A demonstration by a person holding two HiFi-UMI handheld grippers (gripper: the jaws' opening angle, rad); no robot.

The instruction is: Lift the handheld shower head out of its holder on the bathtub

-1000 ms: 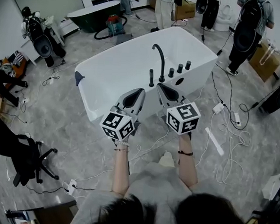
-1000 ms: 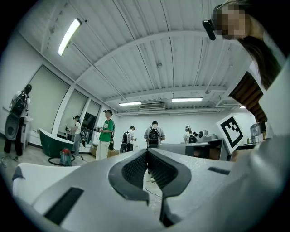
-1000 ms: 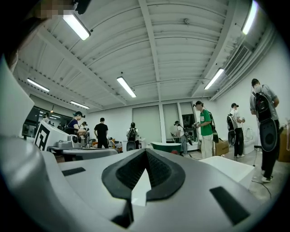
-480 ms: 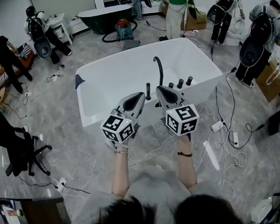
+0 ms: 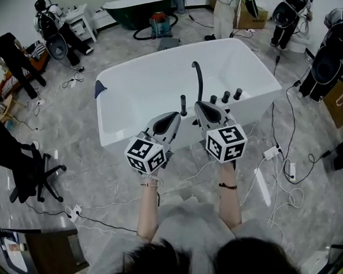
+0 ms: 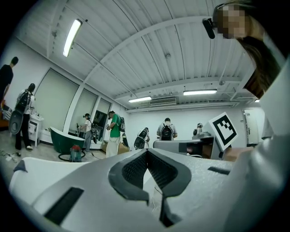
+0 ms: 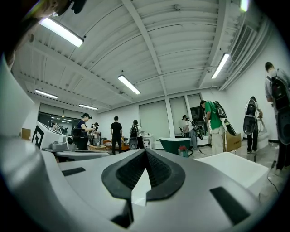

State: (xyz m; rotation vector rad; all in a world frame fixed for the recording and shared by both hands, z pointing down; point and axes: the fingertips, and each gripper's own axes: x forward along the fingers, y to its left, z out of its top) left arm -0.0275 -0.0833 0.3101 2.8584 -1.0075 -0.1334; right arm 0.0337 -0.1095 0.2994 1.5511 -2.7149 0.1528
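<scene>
Shower head (image 5: 184,105): stood upright on bathtub (image 5: 145,91) rim, centre frame, not lifted.
Left gripper (image 5: 173,113): closed, empty.
Right gripper (image 5: 199,105): closed, empty.
Remaining: grasp, lift.

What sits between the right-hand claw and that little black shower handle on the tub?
Nothing: in the head view, only the bathtub's white edge shows between the right gripper and the handheld shower head.

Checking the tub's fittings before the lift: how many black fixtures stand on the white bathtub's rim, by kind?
Curved spout: 1
Handheld shower head: 1
Knobs: 3
Total: 5
</scene>
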